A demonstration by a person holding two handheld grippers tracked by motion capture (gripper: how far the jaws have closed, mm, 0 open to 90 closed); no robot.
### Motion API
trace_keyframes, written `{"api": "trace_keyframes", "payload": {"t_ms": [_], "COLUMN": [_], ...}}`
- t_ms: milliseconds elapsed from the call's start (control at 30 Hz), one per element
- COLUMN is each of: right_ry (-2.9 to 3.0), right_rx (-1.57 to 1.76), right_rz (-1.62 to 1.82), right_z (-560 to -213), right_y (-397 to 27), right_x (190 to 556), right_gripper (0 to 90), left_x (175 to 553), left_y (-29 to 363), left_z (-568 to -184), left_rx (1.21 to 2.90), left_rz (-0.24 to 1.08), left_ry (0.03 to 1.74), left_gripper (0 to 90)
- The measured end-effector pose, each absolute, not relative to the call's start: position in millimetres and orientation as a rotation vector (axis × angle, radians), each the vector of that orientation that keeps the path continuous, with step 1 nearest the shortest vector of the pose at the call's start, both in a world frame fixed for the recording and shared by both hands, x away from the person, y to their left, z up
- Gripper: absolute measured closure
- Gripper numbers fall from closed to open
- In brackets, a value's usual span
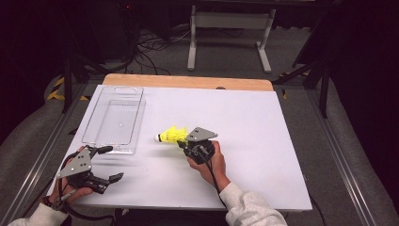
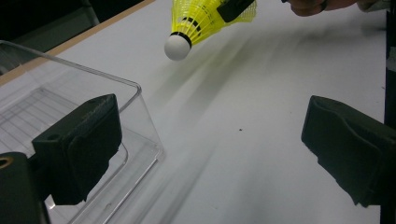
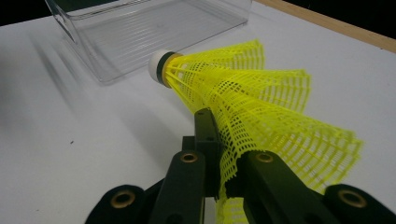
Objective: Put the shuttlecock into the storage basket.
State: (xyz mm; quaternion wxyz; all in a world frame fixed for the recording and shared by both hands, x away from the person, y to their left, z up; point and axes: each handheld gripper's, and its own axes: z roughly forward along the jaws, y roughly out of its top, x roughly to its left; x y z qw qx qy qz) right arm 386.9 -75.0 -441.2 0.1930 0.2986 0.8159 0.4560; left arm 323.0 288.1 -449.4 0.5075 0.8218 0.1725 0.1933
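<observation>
A yellow plastic shuttlecock (image 1: 171,135) with a white cork tip and a black band hangs above the white worktop (image 1: 244,141); its mesh skirt is pinched and crumpled in the right tool (image 1: 184,142); tip points left, toward the clear tray (image 1: 115,120) nearby.

Lab or test room: white table (image 1: 244,141) on bare rig, loose cables (image 1: 150,44) on grey floor, dark surround.

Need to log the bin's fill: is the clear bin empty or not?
Empty: the bin shows only its bare ribbed floor; the shuttlecock is outside it.
</observation>
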Motion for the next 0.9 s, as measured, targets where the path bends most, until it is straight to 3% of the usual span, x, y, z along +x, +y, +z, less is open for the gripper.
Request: {"api": "trace_keyframes", "payload": {"t_ms": [900], "right_ry": [2.22], "right_rx": [0.818], "right_rz": [1.335], "right_z": [-422], "right_y": [-86], "right_x": [380], "right_gripper": [88.0], "left_x": [320], "left_y": [287], "left_z": [-447], "left_rx": [1.974], "left_rz": [0.488], "left_ry": [0.405], "left_gripper": [5.9]}}
